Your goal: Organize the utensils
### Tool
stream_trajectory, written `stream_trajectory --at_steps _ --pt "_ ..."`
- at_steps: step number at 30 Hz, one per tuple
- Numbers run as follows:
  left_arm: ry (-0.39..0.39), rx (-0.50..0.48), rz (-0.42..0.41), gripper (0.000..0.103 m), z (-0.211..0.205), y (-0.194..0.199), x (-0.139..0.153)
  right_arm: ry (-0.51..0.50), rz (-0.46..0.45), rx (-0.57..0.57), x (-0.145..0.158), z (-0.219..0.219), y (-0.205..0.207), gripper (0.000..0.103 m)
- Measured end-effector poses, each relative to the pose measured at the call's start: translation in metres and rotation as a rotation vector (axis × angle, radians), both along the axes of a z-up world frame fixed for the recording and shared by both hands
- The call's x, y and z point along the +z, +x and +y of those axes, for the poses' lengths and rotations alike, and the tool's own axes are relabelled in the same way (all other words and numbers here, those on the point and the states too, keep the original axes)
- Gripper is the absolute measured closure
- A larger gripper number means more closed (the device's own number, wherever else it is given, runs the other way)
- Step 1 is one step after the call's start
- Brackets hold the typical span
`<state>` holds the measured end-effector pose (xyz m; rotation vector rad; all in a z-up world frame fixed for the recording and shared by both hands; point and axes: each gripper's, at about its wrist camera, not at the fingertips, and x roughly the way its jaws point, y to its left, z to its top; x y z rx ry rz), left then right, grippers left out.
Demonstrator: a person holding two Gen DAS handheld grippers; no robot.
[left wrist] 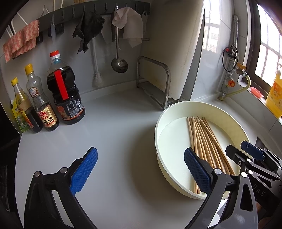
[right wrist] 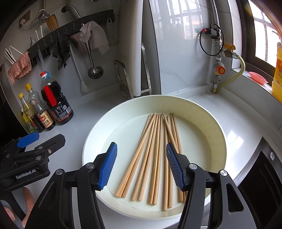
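Several wooden chopsticks (right wrist: pixel 155 151) lie fanned out inside a round white basin (right wrist: pixel 218 133) on the counter. My right gripper (right wrist: pixel 141 165) hovers over the near part of the basin, open, its blue pads on either side of the chopsticks without touching them. In the left wrist view the chopsticks (left wrist: pixel 204 141) and basin (left wrist: pixel 158 123) lie to the right. My left gripper (left wrist: pixel 141 171) is open wide over the bare counter, its right pad above the basin's near rim. The right gripper (left wrist: pixel 246 151) shows at that view's right edge.
Three sauce bottles (left wrist: pixel 52 98) stand at the back left. A wall rail (left wrist: pixel 91 15) holds cloths and a hanging ladle (left wrist: pixel 119 63). A metal rack (left wrist: pixel 155 81) with a white cutting board stands behind the basin. A gas valve (right wrist: pixel 218 68) and yellow oil bottle (right wrist: pixel 277 70) sit by the window.
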<state>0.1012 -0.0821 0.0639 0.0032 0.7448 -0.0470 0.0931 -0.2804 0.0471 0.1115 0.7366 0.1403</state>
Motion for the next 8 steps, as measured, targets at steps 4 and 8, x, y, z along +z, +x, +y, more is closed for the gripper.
stream_trajectory --at_steps 4,8 --pt "0.001 0.005 0.003 0.006 0.0020 -0.0007 -0.0011 0.000 -0.001 0.003 -0.0003 0.0020 -0.0004 0.047" --pt "0.005 0.012 0.006 0.006 0.0081 -0.0020 -0.0018 -0.001 -0.006 0.001 -0.0004 0.0037 -0.0007 0.045"
